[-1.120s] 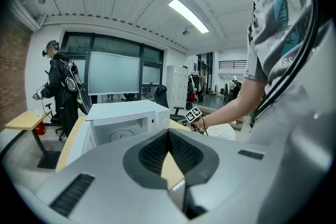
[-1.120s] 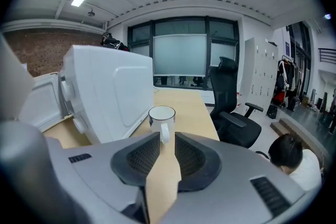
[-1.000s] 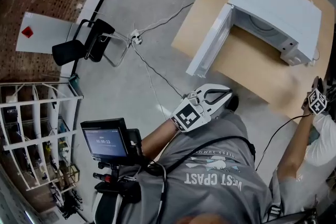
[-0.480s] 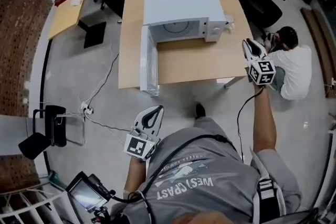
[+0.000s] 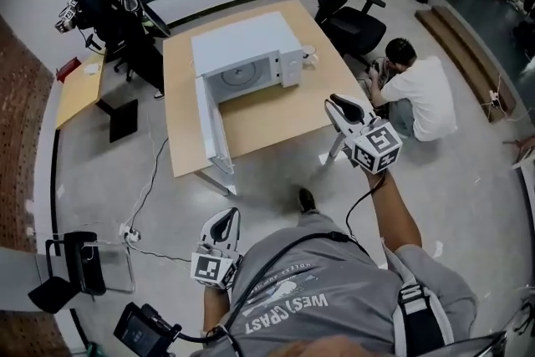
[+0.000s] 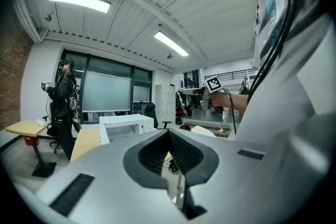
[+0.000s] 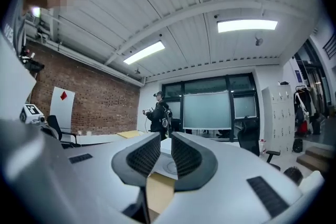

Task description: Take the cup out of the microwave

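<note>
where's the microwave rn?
Head view, upper centre: the microwave sits on the far half of the wooden table, its door swung open toward the left, with a black office chair behind-right.

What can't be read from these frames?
- Cup: none discernible. In the head view the open microwave is far and small, and only its turntable shows.
- Small white thing beside the microwave, head view: too small to identify.
- Left gripper view: the left tool cuts off the microwave's lower part.
- Right gripper view: the right tool hides all but a sliver.
</note>
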Demonstrator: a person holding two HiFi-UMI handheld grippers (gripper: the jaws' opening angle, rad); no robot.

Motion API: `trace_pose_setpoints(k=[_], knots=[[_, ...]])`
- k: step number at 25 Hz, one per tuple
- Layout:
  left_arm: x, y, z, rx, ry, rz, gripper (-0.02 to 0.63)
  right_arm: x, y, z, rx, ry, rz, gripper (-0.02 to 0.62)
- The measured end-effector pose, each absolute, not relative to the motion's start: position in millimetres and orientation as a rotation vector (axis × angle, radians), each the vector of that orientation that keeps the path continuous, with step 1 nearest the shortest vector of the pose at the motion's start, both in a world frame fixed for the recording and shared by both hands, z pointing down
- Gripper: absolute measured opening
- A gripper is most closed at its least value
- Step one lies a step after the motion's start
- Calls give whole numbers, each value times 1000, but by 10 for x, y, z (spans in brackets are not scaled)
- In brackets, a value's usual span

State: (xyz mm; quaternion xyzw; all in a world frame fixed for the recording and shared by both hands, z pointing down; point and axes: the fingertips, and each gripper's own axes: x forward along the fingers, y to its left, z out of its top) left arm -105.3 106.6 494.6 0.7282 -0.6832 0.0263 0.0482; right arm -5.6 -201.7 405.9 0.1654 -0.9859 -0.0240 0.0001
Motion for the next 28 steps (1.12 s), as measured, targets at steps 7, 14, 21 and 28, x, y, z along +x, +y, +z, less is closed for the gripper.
trace_pose_setpoints(k=[7,14,21,28], knots=[[-573,1262,5095,2343,-1938,78,43,555,-1034,3960,482,-3088,-59,74],[45,1163,4999,2458,-1827,100,43,1158,-479,3955,455,-3071,-35,74],[826,885,5061,2439,-1817,162,43,1978,-399,4053,418,-3064,-28,74],[2123,444,5078,2568,-1660,202,43,3228,-561,4233,534,-3012,-30,73]])
